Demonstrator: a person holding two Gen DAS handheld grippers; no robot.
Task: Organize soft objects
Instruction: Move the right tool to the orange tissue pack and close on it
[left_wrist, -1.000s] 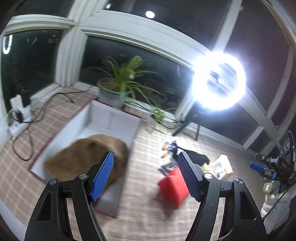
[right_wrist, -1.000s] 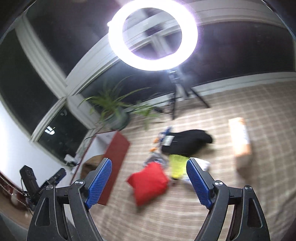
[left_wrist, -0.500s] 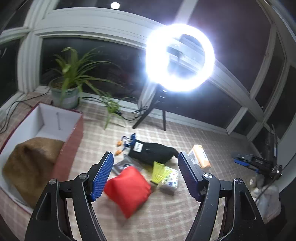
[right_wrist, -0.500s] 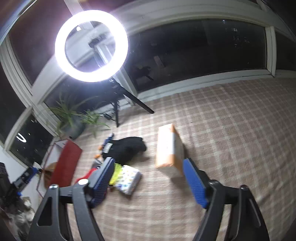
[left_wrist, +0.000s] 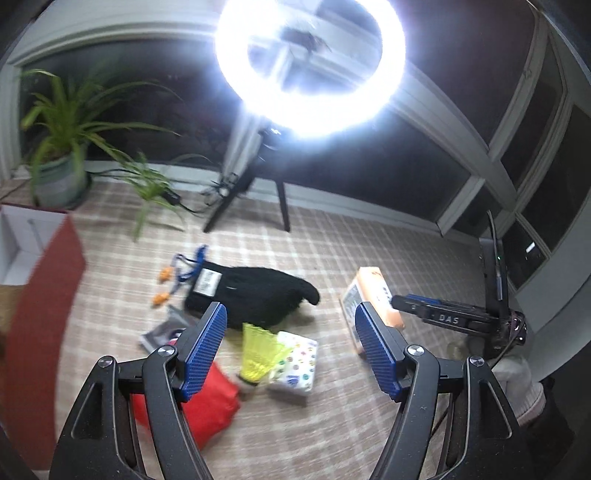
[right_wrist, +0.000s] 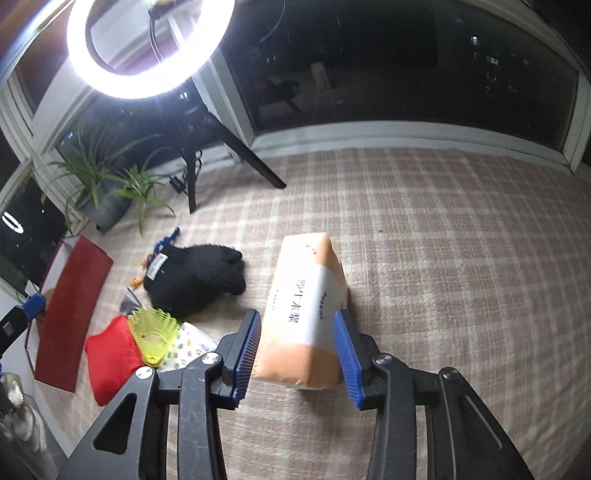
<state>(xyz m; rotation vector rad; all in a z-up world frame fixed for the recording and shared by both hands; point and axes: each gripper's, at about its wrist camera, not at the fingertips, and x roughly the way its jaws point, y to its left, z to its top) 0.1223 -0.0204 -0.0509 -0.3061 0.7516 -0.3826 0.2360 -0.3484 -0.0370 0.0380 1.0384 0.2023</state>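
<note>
1. The orange-and-white soft pack of tissues (right_wrist: 303, 314) lies on the checked beige carpet (right_wrist: 443, 240); its white band carries dark printed characters, too distorted to read with certainty.
2. The right gripper (right_wrist: 299, 350) has just been closing, with the pack between its blue pads; the pads sit at the pack's sides, but whether they press is unclear.
3. The left gripper (left_wrist: 290, 350) stands apart and empty above the clutter.
4. The right gripper's black body, seen from the left wrist, shows the letters "DAS".
5. The black plush glove (right_wrist: 192, 277) bears a white tag, unreadable.
6. The red cushion (left_wrist: 207, 402) is blurred and partly hidden behind the left finger.
7. The red-sided white box (left_wrist: 44, 295) is cut off at the frame edge.
8. The yellow mesh shuttlecock (left_wrist: 258, 350) leans on a small patterned pack (left_wrist: 295, 362).
</note>
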